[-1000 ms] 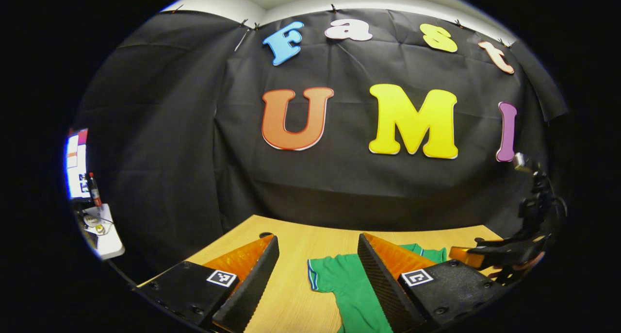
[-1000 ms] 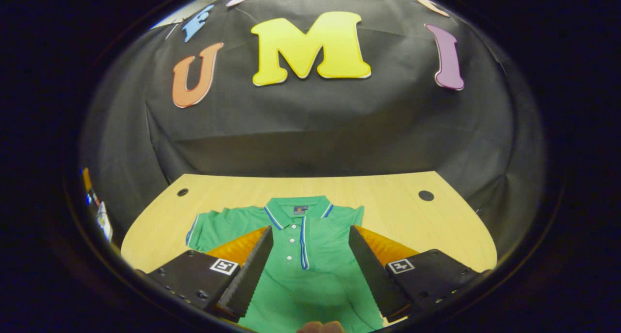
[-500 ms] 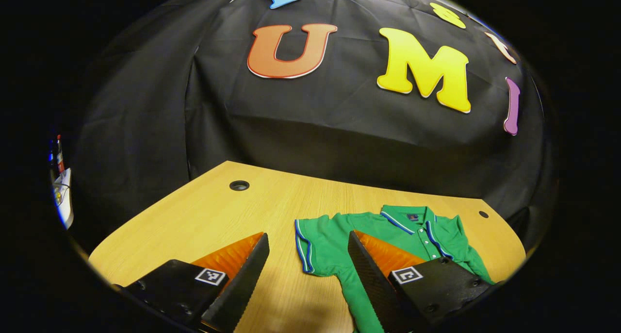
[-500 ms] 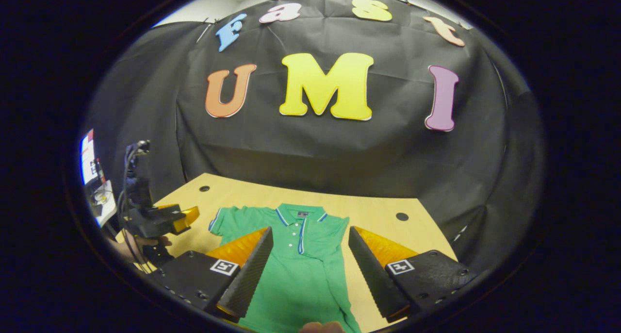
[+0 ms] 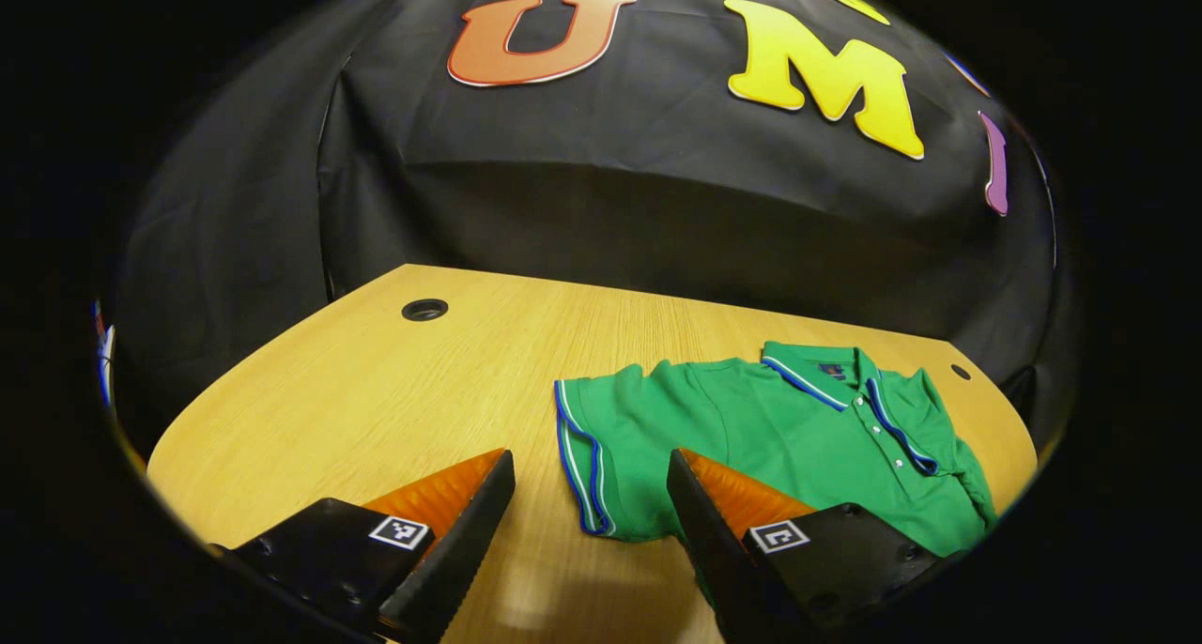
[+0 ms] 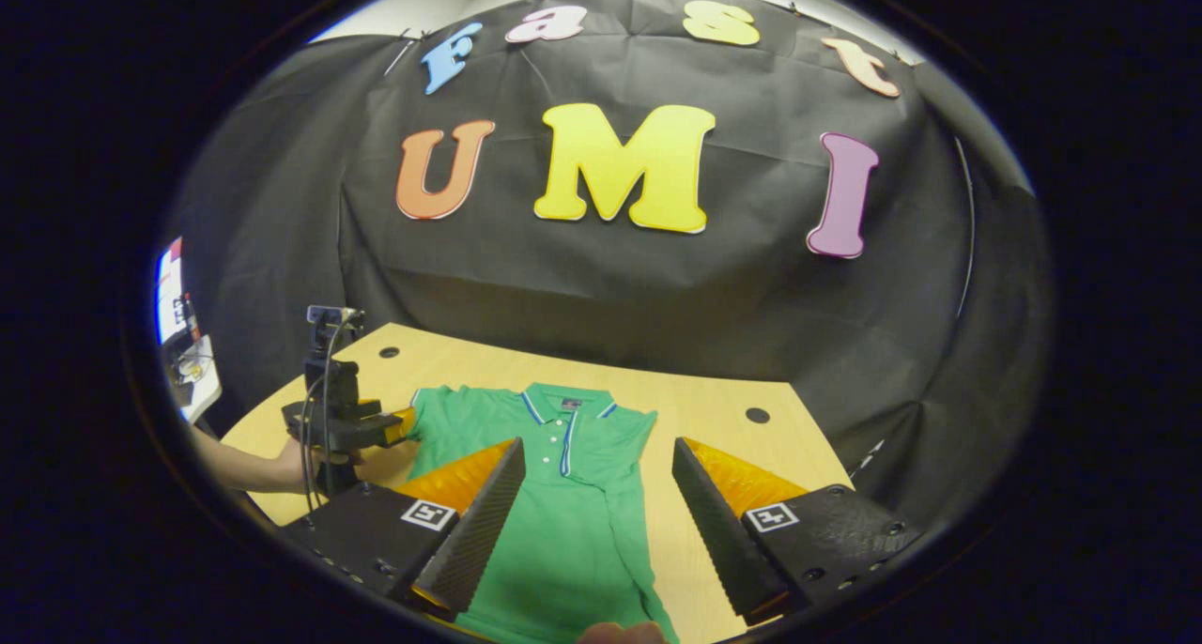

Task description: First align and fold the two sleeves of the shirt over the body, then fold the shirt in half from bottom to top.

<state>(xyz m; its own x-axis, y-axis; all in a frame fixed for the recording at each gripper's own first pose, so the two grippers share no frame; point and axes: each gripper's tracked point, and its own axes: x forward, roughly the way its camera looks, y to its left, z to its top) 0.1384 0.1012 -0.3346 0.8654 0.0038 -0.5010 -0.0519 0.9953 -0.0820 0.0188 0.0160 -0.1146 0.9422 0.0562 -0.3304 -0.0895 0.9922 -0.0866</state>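
A green polo shirt (image 5: 789, 437) with blue and white trim lies face up on the wooden table (image 5: 376, 409), collar toward the far wall. Its near sleeve (image 5: 587, 456) spreads flat. My left gripper (image 5: 582, 522) hangs open just above the sleeve's striped cuff, which lies between the two fingers. In the right gripper view the shirt (image 6: 563, 494) runs down the middle, and my right gripper (image 6: 592, 522) is open above its body, with nothing between the fingers. There the left gripper (image 6: 402, 423), held by a hand (image 6: 329, 456), points at the shirt's left sleeve (image 6: 437, 419).
Round cable holes sit in the table's far corners (image 5: 424, 309) (image 5: 959, 372). The booth's black cloth wall (image 6: 601, 287) stands right behind the table. A side desk with a lit screen (image 6: 174, 297) is far off to the left. A forearm (image 6: 249, 470) reaches over the table's left edge.
The left gripper has tipped down and come closer to the sleeve cuff. In the right gripper view the left gripper has moved in to the shirt's left sleeve. Both grippers stay open.
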